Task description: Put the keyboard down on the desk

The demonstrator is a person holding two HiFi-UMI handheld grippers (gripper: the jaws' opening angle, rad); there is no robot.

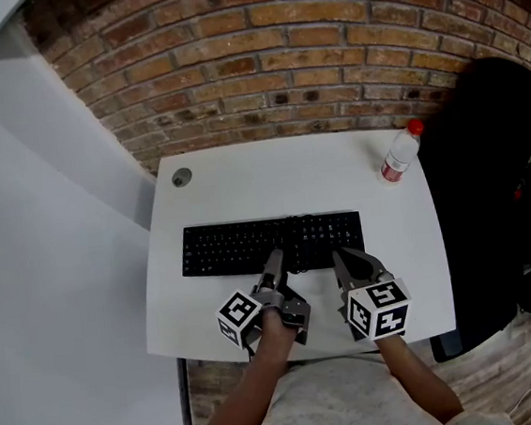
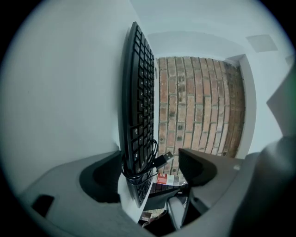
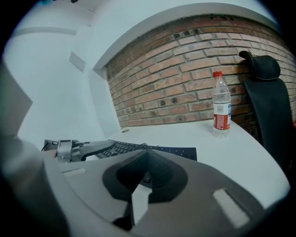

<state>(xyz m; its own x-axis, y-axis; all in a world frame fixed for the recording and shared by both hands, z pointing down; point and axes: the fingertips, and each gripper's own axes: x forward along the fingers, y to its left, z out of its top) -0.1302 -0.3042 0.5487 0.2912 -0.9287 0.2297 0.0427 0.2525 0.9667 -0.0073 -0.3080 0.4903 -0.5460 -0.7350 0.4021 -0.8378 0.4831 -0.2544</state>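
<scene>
The black keyboard (image 1: 269, 244) lies flat on the white desk (image 1: 290, 181), long side running left to right. My left gripper (image 1: 272, 261) is rolled on its side at the keyboard's near edge. In the left gripper view its jaws stand open around the keyboard (image 2: 136, 115) and a coiled USB cable (image 2: 159, 162), with a clear gap to the right pad (image 2: 196, 169). My right gripper (image 1: 346, 262) sits at the near edge further right. In the right gripper view its pads (image 3: 145, 159) meet, with the keyboard (image 3: 178, 151) just beyond them.
A plastic water bottle (image 1: 399, 157) with a red cap stands at the desk's far right corner, also in the right gripper view as the bottle (image 3: 221, 111). A black chair (image 1: 491, 202) stands right of the desk. A round grommet (image 1: 182, 177) sits far left. A brick wall runs behind.
</scene>
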